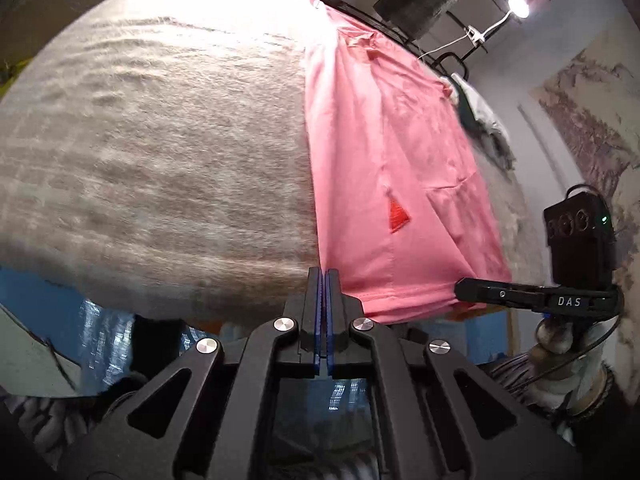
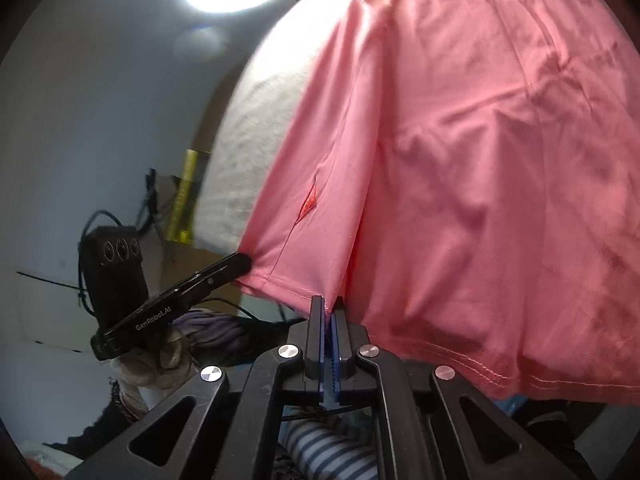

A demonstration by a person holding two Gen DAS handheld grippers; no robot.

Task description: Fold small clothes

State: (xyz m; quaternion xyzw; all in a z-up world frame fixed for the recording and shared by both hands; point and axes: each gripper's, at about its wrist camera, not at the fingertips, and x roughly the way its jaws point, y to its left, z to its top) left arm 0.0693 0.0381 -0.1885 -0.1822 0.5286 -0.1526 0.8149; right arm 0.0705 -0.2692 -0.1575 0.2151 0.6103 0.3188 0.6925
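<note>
A pink garment (image 1: 400, 160) with a small red triangular patch (image 1: 398, 216) lies spread on a grey fuzzy table cover (image 1: 160, 160). Its hem hangs at the near edge. My left gripper (image 1: 324, 274) is shut on the hem's near-left corner, and the cloth pulls into creases there. In the right wrist view, the left gripper (image 2: 244, 260) pinches that same corner of the pink garment (image 2: 480, 160). My right gripper (image 2: 329, 306) is shut on the hem further right, with pink cloth caught between its blue pads. The left wrist view shows the right gripper (image 1: 460, 290) at the hem's right corner.
A heap of dark and white clothes (image 1: 484, 120) sits at the table's far right edge. A bright lamp (image 1: 518, 6) shines beyond the table. A yellow object (image 2: 186, 196) stands past the table's left side. A striped sleeve (image 2: 320, 452) shows below my right gripper.
</note>
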